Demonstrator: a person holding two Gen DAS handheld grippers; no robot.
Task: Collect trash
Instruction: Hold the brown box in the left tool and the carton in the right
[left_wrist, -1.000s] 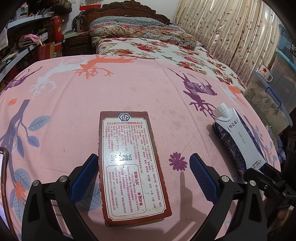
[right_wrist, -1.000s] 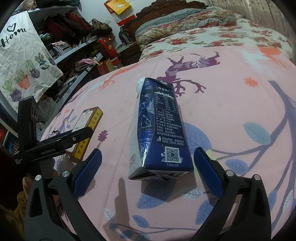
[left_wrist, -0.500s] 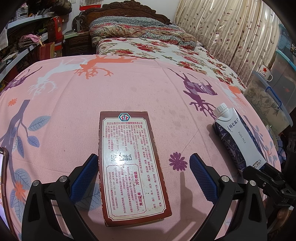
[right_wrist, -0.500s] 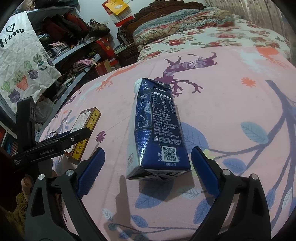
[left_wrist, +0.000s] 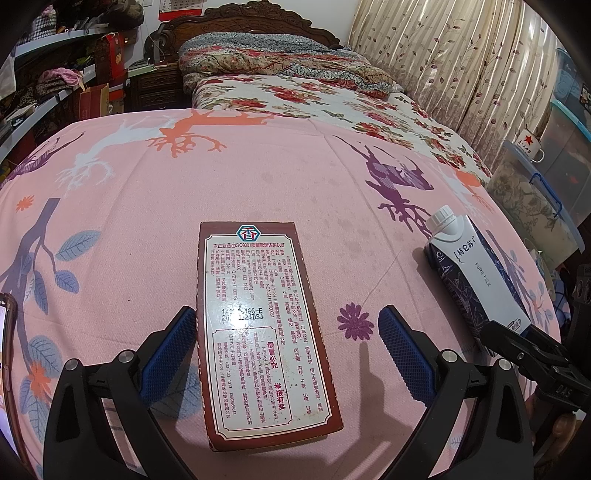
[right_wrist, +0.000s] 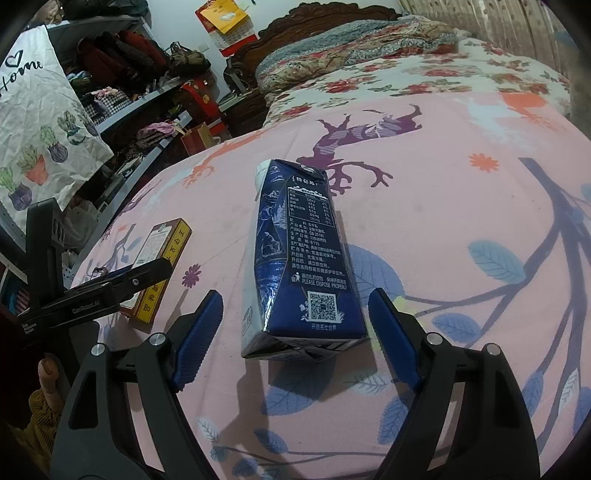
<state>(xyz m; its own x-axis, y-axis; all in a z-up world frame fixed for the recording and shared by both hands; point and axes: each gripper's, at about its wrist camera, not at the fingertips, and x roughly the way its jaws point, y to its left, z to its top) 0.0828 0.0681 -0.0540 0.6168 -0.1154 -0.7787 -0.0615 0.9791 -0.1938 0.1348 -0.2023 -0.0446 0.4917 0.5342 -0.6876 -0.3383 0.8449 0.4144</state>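
Right wrist view | right hand-held gripper (right_wrist: 295, 334) has just been closing, pads clear of milk carton (right_wrist: 299, 258) lying between them on pink bedsheet (right_wrist: 461, 206) | left hand-held gripper (left_wrist: 286, 354) wide open astride brown box (left_wrist: 264, 325), beside carton | advice: centre carton, squeeze flat sides gently.

- Setting: I am working in a home bedroom.
- Bed (left_wrist: 295, 92) with carved dark wooden headboard (left_wrist: 258, 18) and a rumpled floral quilt (left_wrist: 280, 59) at the far end.
- Pink sheet (left_wrist: 258, 177) printed with deer and leaves covers the surface in front of me.
- Patterned curtains (left_wrist: 461, 55) hang along one side.
- Open shelves (right_wrist: 122, 92) on the other side, crowded with clothes and bags.
- Wall calendar (right_wrist: 225, 22) above the headboard.
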